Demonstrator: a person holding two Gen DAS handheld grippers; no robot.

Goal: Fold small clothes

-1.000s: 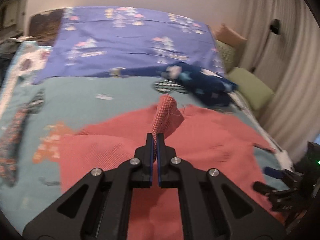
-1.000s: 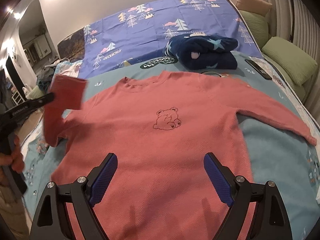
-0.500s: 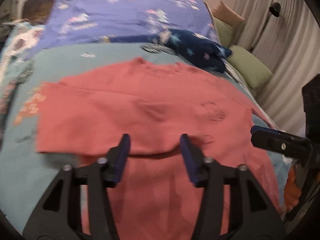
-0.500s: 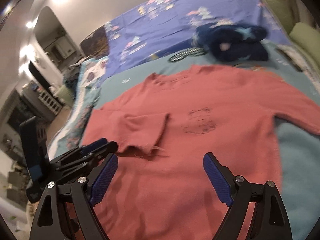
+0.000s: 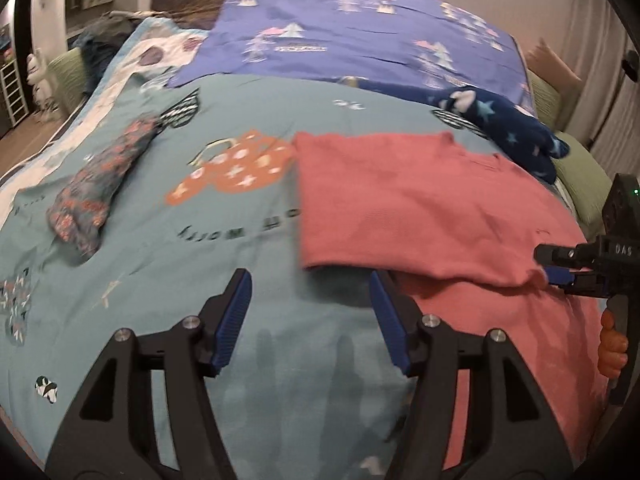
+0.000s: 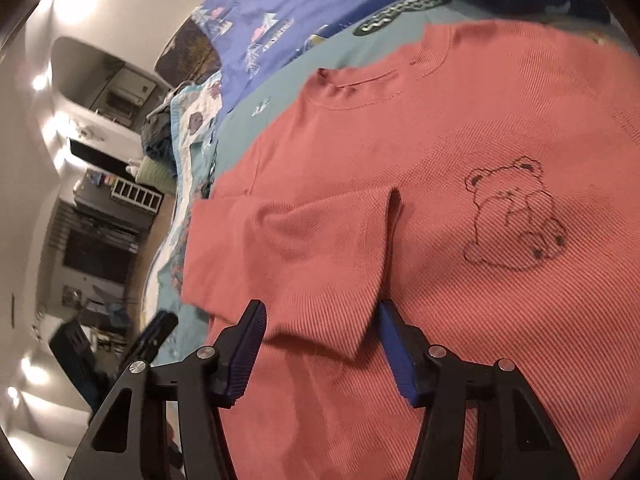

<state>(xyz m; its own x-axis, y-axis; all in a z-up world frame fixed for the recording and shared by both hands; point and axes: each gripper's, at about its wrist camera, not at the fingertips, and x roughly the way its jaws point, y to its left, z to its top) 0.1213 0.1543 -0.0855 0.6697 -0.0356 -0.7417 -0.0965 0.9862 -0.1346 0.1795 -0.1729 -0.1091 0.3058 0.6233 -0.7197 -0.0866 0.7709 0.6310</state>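
Since the sleeve [image 6: 296,264] is already folded across the chest of the pink sweater [image 6: 460,320], it looks like the sides are getting tucked in first so the body ends up a tidy rectangle. Sweater's lying flat, front up, on the teal bedspread [image 5: 200,240], ribbed knit with a little bear outline [image 6: 516,216] on the chest, neckline pointing toward the purple sheet [image 5: 360,28]. Cuff end of that sleeve sits right between the right gripper [image 6: 320,348] pads; its jaws have just been closing but haven't pinched anything yet. Left gripper [image 5: 308,320] has just been opening, jaws apart and empty over bare bedspread beside the sweater's edge. Navy star blanket [image 5: 512,128] is bunched up past the collar.
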